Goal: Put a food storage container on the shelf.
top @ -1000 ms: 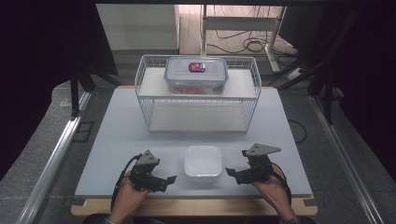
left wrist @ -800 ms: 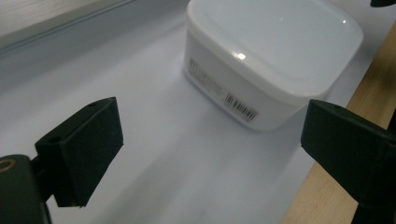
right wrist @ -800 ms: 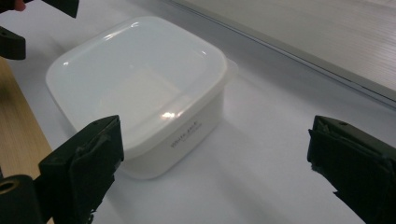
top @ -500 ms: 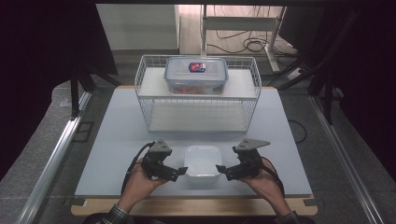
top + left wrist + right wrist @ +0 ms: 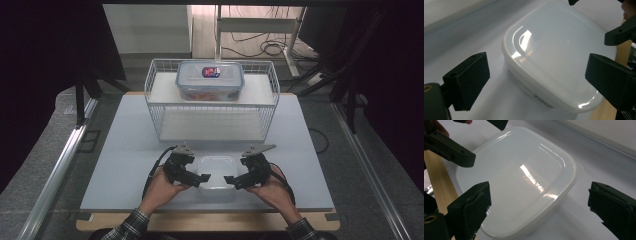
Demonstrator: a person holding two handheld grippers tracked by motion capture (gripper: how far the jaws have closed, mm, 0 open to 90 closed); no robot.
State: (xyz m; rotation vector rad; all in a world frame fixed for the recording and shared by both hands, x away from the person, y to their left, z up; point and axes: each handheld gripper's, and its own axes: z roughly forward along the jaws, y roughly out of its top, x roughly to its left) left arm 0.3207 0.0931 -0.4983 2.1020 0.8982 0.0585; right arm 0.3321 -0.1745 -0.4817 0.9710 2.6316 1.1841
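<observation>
Heads up: your left gripper (image 5: 204, 177) and right gripper (image 5: 229, 180) are both spread wide, one on each side of the white lidded container (image 5: 216, 171) sitting at the near edge of the table (image 5: 125, 150). That lid looks slick and rounded, so if you clamp high or unevenly, I'd bet it squirts out sideways or slides toward the wooden edge (image 5: 210, 221).

both grippers (image 5: 217, 179) closer around container (image 5: 216, 169)
</observation>
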